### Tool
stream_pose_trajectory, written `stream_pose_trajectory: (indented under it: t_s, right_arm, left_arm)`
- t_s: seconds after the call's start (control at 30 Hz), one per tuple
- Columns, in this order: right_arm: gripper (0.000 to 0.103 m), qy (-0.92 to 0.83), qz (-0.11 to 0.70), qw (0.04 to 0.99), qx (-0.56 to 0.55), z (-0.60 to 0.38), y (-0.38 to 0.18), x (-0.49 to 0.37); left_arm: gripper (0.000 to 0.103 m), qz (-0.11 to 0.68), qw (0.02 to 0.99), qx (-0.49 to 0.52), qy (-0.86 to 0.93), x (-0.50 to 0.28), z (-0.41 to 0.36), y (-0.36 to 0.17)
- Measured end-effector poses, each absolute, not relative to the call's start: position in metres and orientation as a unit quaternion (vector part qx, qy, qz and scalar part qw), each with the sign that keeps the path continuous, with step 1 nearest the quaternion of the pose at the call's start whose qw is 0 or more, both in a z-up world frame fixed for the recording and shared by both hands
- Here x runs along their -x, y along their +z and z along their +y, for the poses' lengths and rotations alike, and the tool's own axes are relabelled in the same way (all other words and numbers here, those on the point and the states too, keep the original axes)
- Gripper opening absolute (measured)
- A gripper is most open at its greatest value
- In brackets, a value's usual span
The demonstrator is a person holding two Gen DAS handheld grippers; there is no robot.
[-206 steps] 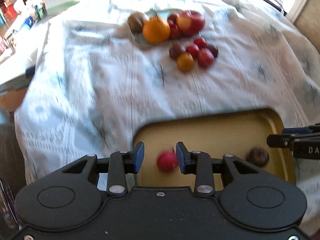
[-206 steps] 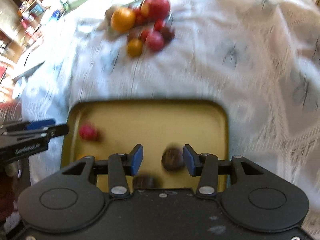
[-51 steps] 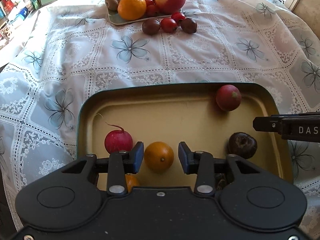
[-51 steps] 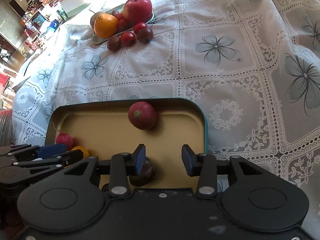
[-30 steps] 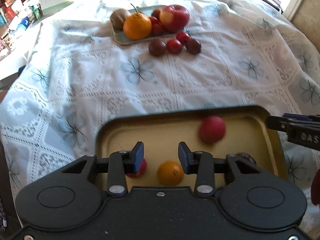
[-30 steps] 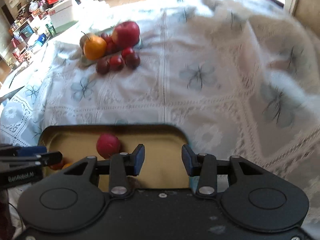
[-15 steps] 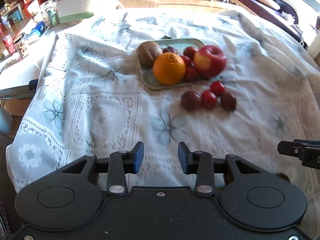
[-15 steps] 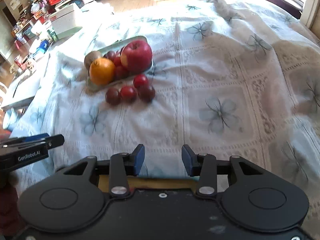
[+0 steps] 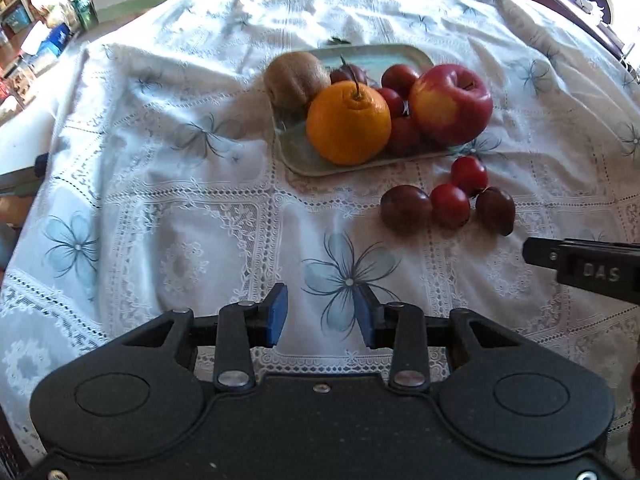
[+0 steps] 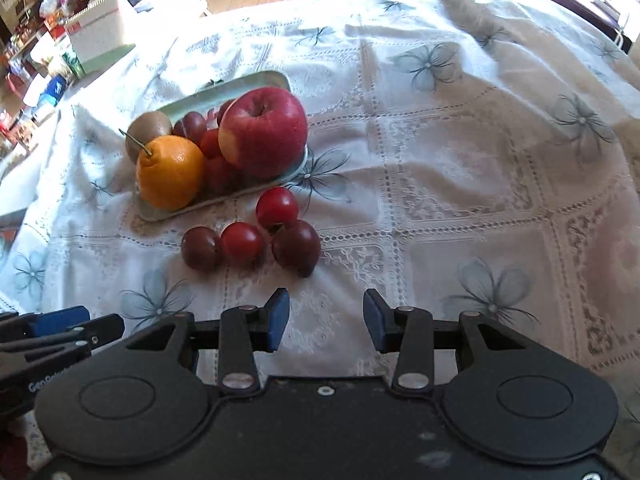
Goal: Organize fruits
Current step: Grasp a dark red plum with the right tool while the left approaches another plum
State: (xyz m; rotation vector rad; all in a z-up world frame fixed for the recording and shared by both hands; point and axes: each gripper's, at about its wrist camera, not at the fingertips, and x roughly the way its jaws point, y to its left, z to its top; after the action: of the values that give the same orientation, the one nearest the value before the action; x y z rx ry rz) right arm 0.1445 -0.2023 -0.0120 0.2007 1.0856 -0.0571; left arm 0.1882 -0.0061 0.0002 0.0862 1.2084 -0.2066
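A pale green tray (image 9: 298, 152) (image 10: 240, 84) on the flowered tablecloth holds an orange (image 9: 348, 122) (image 10: 170, 172), a red apple (image 9: 450, 104) (image 10: 264, 136), a kiwi (image 9: 294, 78) (image 10: 148, 128) and small dark red fruits. Several small red and dark fruits lie loose on the cloth in front of it, among them a dark one (image 9: 406, 208) (image 10: 296, 246). My left gripper (image 9: 322, 318) is open and empty, short of them. My right gripper (image 10: 326, 318) is open and empty, just short of the loose fruits; its finger shows in the left wrist view (image 9: 580, 268).
The white lace tablecloth (image 9: 180, 200) (image 10: 460, 160) covers the whole table. Boxes and clutter stand beyond the far left edge (image 9: 60, 4) (image 10: 60, 40). The left gripper's fingers show at the lower left of the right wrist view (image 10: 60, 330).
Both grippers have moved forward from over the yellow tray toward the green tray; the yellow tray with its fruits has dropped out of view. Both stay open and empty.
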Motion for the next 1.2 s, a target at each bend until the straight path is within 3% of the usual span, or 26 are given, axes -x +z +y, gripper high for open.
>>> stream_pose_trajectory:
  t_s: [0.77,0.83,1.2]
  right_arm:
    - [0.043,-0.025,0.521,0.85,-0.071,-0.181,-0.038,-0.19]
    - [0.034,-0.026,0.519,0.852,-0.063,-0.179,-0.042,-0.192]
    - [0.034,-0.02,0.503,0.861,-0.073,-0.194,-0.019,-0.165]
  left_arm:
    - [0.046,0.581,0.808,-0.05,-0.088,-0.211,0.004,-0.016]
    - [0.046,0.58,0.808,-0.051,-0.09,-0.211,0.005,-0.015]
    - [0.046,0.556,0.821,-0.054,-0.119,-0.215,-0.02,0.006]
